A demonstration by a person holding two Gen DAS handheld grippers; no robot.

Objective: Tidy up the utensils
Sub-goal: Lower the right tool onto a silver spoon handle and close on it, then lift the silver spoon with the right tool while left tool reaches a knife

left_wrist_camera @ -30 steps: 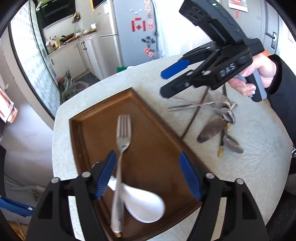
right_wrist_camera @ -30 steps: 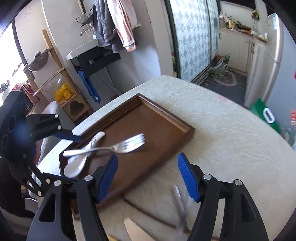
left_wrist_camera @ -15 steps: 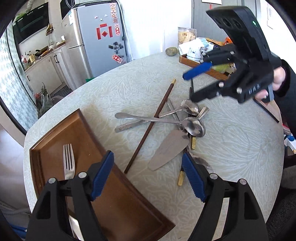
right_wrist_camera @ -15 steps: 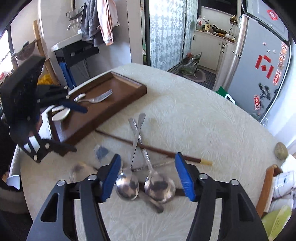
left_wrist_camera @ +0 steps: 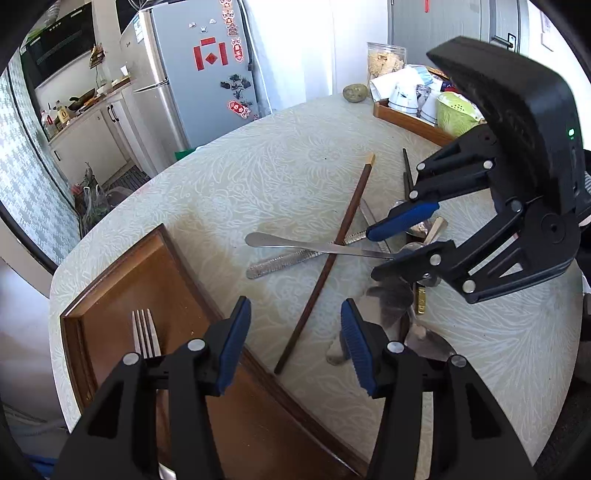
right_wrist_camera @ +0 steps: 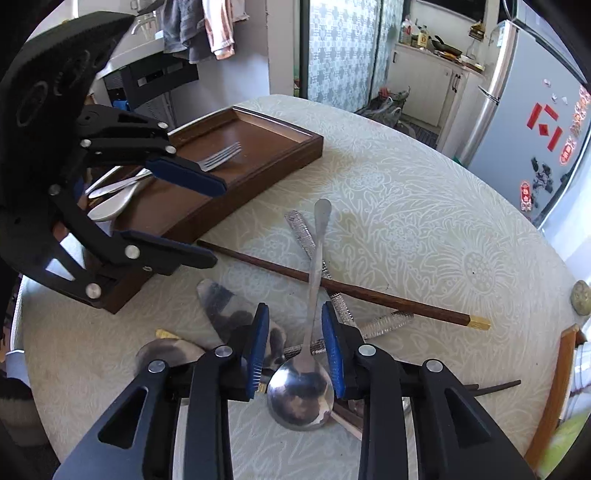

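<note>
My right tongs [right_wrist_camera: 295,345] are closing around the steel spoon's [right_wrist_camera: 301,391] neck, not yet gripping, my left tongs [left_wrist_camera: 291,341] narrowing empty near the tray [right_wrist_camera: 258,173], which holds only a fork [right_wrist_camera: 219,158] and white spoon [right_wrist_camera: 110,205]; most cutlery remains piled on the worktop [right_wrist_camera: 406,229].

Daylight falls across the pale, flower-patterned surface [left_wrist_camera: 288,173]. Beyond it stands a silver fridge [left_wrist_camera: 199,77] dotted with red magnets, white kitchen cabinets [left_wrist_camera: 92,136] to its left and a patterned sliding door [right_wrist_camera: 340,51]. Towels [right_wrist_camera: 207,26] hang over a dark rack [right_wrist_camera: 155,77] by the wall.
</note>
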